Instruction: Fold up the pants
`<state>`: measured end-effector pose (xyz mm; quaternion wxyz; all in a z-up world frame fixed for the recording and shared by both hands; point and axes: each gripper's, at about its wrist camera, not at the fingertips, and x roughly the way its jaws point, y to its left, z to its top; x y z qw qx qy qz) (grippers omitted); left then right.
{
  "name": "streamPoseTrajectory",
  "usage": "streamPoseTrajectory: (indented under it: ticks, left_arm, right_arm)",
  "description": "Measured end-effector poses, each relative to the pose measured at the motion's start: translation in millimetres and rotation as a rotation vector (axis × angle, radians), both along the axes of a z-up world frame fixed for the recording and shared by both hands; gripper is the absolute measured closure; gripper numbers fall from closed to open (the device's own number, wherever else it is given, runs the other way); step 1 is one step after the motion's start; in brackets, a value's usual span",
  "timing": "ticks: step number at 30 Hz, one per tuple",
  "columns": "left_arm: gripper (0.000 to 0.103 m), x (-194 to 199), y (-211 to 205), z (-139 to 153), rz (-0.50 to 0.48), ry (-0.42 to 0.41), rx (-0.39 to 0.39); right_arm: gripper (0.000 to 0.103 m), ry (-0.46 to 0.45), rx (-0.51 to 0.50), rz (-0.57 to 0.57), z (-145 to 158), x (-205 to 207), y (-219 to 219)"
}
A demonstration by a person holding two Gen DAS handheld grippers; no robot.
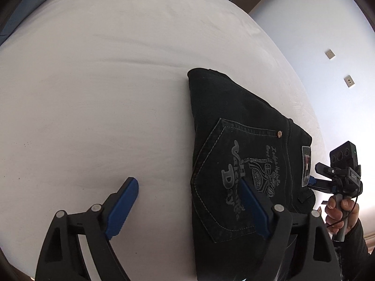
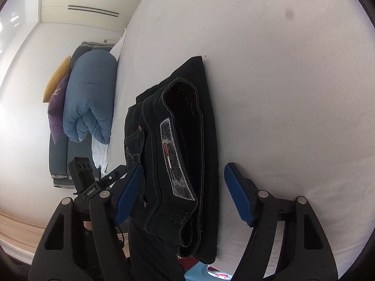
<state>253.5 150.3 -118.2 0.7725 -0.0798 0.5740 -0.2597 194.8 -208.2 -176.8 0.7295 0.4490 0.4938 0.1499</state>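
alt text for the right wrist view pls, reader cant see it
Folded black jeans lie on a white bed, waistband and its label facing the camera, between the right gripper's open blue fingers. A rolled blue duvet lies beyond, left.

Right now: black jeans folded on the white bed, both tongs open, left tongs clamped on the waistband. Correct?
Not quite. The left tongs are not clamped on anything: the left wrist view shows them spread wide, one finger over the bare white bed and the other over the back pocket of the black jeans. The rest holds: jeans folded, right tongs open too.
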Motion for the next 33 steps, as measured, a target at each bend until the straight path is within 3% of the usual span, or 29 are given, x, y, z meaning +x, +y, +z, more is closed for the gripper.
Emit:
streamPoseTrajectory:
  ticks: [4, 7, 9, 11, 18, 24, 33]
  left_arm:
    - [0.021, 7, -4, -4, -0.038, 0.033, -0.010]
    - [0.036, 14, -10, -5, -0.065, 0.057, -0.029]
    - [0.052, 15, -19, -6, -0.089, 0.080, -0.034]
    - [0.060, 16, -26, -8, -0.100, 0.093, -0.019]
    - [0.076, 11, -27, 0, -0.076, 0.092, -0.022]
    - [0.084, 2, -31, 16, -0.051, 0.045, -0.012]
    - [0.085, 12, -23, 67, -0.032, -0.054, -0.064]
  right_arm:
    - [0.045, 0.040, -0.012, 0.048, -13, 33, 26]
    - [0.059, 0.054, 0.005, 0.046, -19, 49, 26]
    - [0.069, 0.064, 0.005, 0.048, -24, 54, 26]
    - [0.073, 0.066, 0.006, 0.048, -27, 60, 29]
    - [0.082, 0.031, -0.081, 0.059, -15, 57, 35]
    - [0.087, -0.032, -0.154, 0.083, 13, 56, 43]
    - [0.088, -0.147, -0.183, 0.101, 60, 72, 43]
